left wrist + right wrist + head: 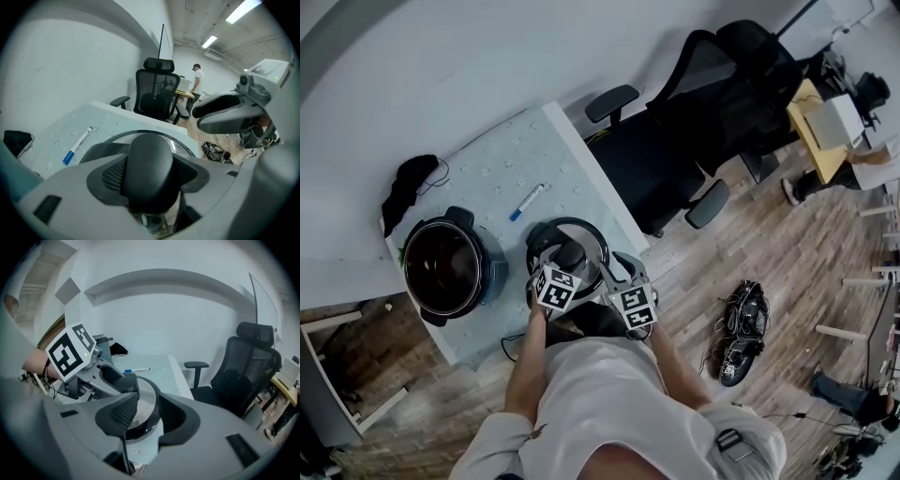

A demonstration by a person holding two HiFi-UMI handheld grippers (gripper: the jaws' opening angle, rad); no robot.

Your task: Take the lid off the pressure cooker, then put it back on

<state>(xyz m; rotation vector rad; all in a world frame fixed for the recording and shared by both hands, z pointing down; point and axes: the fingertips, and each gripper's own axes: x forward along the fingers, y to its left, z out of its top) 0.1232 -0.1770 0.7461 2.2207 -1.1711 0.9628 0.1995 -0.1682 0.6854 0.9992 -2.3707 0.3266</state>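
The pressure cooker's open pot (442, 267) stands at the left end of the pale table (487, 169). Its lid (586, 234) lies flat on the table to the right of the pot, near the front edge. My left gripper (565, 264) is shut on the lid's black handle (150, 166), which fills the space between the jaws in the left gripper view. My right gripper (147, 411) hovers open just right of the handle, over the lid's shiny top (149, 391), gripping nothing. The left gripper (119, 380) shows in the right gripper view too.
A blue-capped marker pen (526, 202) lies on the table behind the lid. A black cloth (411, 183) sits at the table's far left corner. A black office chair (675, 141) stands right of the table, and a dark bag (742, 328) lies on the wooden floor.
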